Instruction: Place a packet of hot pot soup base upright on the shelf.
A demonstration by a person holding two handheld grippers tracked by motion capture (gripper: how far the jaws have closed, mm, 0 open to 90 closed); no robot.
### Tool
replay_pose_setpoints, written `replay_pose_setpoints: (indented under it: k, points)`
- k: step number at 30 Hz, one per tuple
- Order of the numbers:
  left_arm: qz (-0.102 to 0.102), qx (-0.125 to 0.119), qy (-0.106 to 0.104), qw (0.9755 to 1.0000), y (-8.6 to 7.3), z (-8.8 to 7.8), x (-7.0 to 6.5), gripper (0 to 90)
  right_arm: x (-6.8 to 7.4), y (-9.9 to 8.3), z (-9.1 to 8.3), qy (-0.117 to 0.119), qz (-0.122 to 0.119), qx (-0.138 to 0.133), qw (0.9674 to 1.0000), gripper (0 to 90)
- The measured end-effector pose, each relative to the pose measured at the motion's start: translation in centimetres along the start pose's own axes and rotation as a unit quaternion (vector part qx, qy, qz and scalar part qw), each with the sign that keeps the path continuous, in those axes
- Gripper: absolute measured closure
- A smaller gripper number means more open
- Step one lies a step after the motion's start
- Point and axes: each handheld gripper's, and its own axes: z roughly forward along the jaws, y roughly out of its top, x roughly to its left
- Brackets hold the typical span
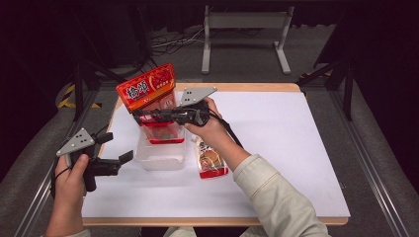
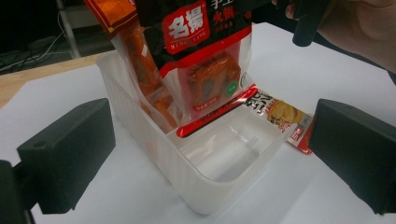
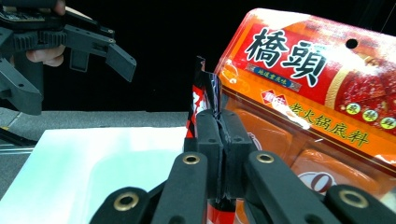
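Packing of the clear plastic bin (image 1: 160, 157) on the table (image 1: 296, 148) about two thirds done, by judgement. Counted three packets and one bin: the orange packet (image 1: 148, 89) already standing in the bin, the black-and-red packet (image 2: 205, 60) lowered beside it, pinched by the shut right claw (image 1: 140, 116). Remained outside one small snack packet (image 1: 211, 160), lying just beside the bin. Waited wide open and empty the left claw (image 1: 118, 148).
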Motion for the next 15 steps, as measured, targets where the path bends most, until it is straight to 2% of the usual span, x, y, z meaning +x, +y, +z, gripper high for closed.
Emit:
replay_pose_setpoints:
  k: [15]
  points:
    - [0.000,0.003,-0.001,1.0000,0.0,0.1,0.0,1.4,0.1,-0.7,1.1,0.000,0.003,0.003,1.0000,88.4]
